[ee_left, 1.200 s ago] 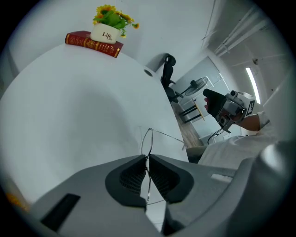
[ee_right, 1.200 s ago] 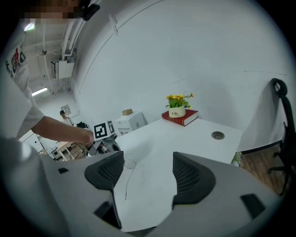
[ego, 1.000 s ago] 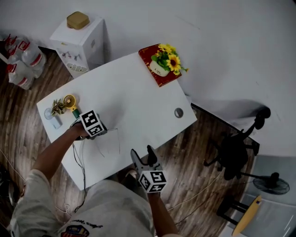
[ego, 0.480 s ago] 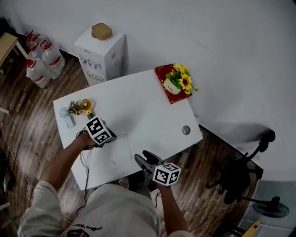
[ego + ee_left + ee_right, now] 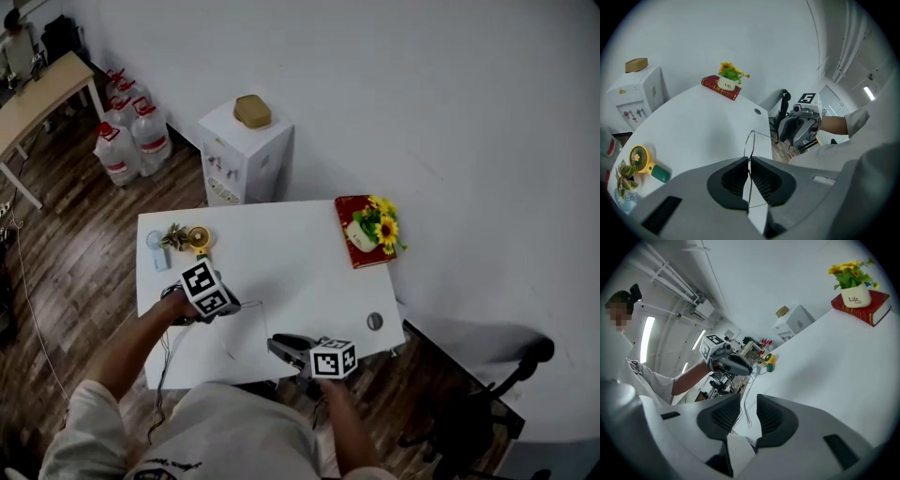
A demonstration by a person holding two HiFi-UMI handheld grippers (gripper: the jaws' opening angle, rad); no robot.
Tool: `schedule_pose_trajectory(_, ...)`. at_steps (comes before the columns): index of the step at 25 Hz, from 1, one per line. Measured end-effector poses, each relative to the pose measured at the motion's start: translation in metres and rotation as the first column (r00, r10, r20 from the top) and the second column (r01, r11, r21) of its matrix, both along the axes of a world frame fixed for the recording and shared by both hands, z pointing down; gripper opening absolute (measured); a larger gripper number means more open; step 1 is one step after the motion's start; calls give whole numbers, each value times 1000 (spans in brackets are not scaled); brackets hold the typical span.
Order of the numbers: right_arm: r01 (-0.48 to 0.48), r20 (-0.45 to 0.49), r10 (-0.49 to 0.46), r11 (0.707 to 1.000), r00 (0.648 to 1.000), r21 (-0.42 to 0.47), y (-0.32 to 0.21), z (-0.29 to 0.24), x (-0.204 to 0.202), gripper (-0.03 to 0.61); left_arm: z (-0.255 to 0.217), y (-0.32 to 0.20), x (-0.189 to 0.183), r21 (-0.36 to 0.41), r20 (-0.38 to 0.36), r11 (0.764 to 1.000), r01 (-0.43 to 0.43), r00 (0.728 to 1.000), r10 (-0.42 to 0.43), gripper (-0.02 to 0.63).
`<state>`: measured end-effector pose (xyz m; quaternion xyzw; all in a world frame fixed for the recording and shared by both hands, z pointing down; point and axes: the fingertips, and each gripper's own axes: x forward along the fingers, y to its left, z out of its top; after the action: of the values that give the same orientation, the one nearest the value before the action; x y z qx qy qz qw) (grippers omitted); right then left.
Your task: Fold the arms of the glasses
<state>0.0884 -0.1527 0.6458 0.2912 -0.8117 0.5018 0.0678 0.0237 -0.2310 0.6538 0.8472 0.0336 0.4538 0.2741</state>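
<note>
Thin wire-framed glasses (image 5: 751, 138) hang above the white table (image 5: 281, 253), pinched at the frame by my left gripper (image 5: 749, 161), which is shut on them. In the head view the left gripper (image 5: 232, 307) is over the table's front left part, with the glasses (image 5: 251, 311) trailing to its right. My right gripper (image 5: 281, 347) is at the table's front edge, pointing left toward them. In the right gripper view one glasses arm (image 5: 746, 414) hangs in the gap of the right gripper (image 5: 749, 404). Its jaws have just been closing, and a gap still shows on both sides of the wire.
A red book with a sunflower pot (image 5: 361, 234) lies at the table's right end. A yellow hand fan (image 5: 197, 239) and a small plant sit at the left end. A cable hole (image 5: 375, 322) is near the right front. A water dispenser (image 5: 246, 155) and water bottles (image 5: 131, 141) stand behind.
My left gripper has lifted the glasses off the table. The right gripper has swung from pointing away to pointing left at the glasses, its jaws narrower. The head view has tilted up.
</note>
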Motion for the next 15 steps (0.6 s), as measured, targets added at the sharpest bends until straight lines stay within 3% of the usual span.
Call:
schedule_pose_trajectory(3,39,64,-38,999,997,-22,-2,-7,-7,64,-6,3,-2,13,0,1000,17,1000,-17,20)
schedule_pose_trajectory(8,112,68,-109,993,992,-36,5,-6,-14,28,-13,13,-3,15,3,999,50,999,-50,20)
schedule_pose_trajectory(15,116,120,-112,993,986,-32,13,-12,-27,31,-21,26,11,5,-31,996,93,995,-93,20)
